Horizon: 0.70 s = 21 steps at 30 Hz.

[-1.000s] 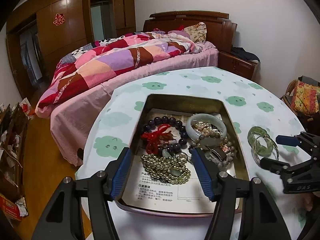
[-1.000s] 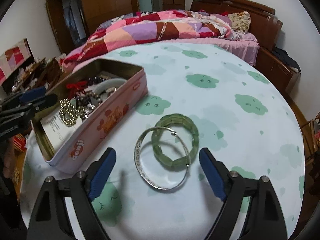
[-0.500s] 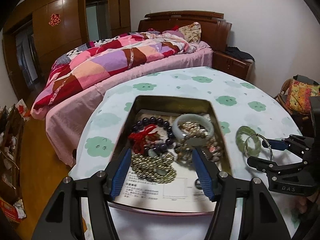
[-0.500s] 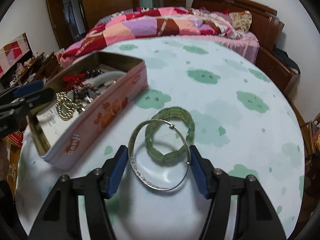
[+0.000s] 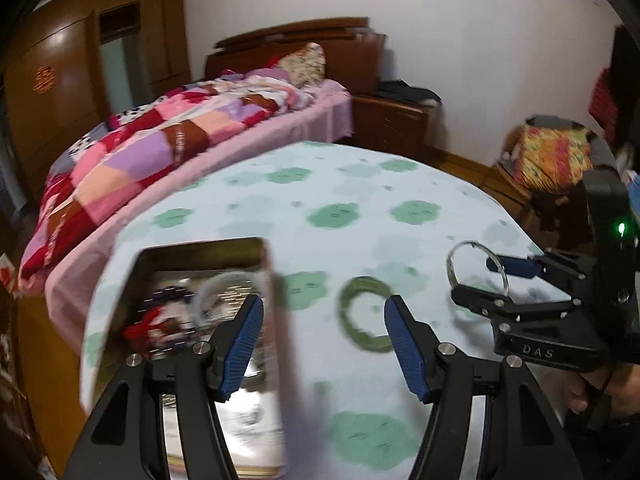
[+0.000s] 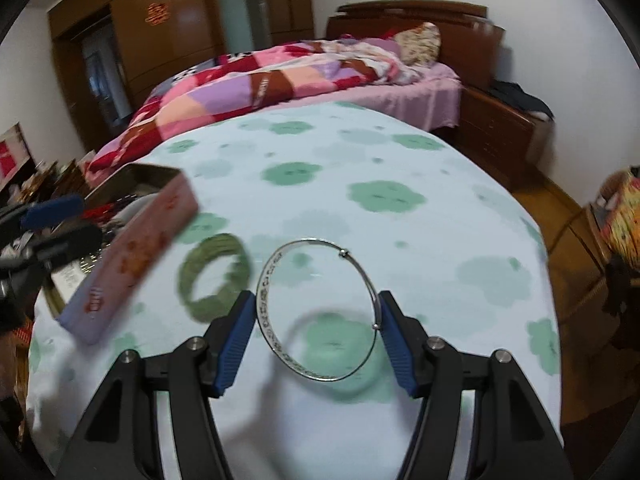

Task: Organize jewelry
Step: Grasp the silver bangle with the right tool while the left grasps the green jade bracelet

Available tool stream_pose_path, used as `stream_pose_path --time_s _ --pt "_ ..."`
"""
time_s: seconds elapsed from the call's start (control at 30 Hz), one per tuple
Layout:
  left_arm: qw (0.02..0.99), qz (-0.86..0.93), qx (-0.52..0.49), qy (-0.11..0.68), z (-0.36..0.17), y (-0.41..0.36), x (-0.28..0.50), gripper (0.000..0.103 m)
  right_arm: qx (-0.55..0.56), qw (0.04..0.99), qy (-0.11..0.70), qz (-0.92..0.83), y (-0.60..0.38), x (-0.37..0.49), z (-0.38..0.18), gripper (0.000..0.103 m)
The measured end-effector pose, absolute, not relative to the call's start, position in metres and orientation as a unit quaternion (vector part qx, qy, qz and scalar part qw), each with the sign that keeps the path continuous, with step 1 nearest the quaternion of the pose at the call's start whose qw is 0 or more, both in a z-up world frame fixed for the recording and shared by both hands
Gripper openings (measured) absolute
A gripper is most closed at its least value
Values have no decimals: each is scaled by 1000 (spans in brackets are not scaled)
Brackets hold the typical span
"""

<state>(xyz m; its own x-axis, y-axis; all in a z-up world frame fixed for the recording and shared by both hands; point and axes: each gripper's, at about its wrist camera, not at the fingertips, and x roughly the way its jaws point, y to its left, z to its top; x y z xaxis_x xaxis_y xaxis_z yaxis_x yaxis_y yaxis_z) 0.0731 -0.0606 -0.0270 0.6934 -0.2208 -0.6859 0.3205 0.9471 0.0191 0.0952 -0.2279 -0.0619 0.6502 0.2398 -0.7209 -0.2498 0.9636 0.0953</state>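
Bangle (image 6: 318, 312), thin silver, sits centre-low in the right wrist view, clamped between the right gripper (image 6: 318, 334) pads, one pad on each side of the ring; jaws have just been closing onto it. It's lifted off the cloth, shadow underneath. In the left wrist view it shows at right (image 5: 476, 266), held upright in the same gripper (image 5: 476, 280).

Green bracelet (image 6: 216, 276) lies flat on the table (image 6: 360, 152), just left of the bangle, not touching; lower centre in the left view (image 5: 366, 314).

Left gripper (image 5: 322, 344) jaws wide apart, nothing between the pads, hovering w/ the bracelet near its right pad.

Tin (image 5: 268, 280) of mixed jewelry at lower left, blurred. Hand (image 5: 600, 392) at right edge.
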Motion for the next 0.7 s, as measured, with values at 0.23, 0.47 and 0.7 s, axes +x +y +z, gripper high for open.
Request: stream_pose_path --time_s 0.23,0.47,0.7 --pt "896 -172 81 402 -54 -96 92 63 15 909 395 129 -248 97 -65 64" --pt "886 -166 84 424 -73 -104 106 63 25 910 390 135 -253 94 -67 64" --pt "882 -162 79 435 -87 -104 115 60 30 911 387 139 -256 93 -68 64"
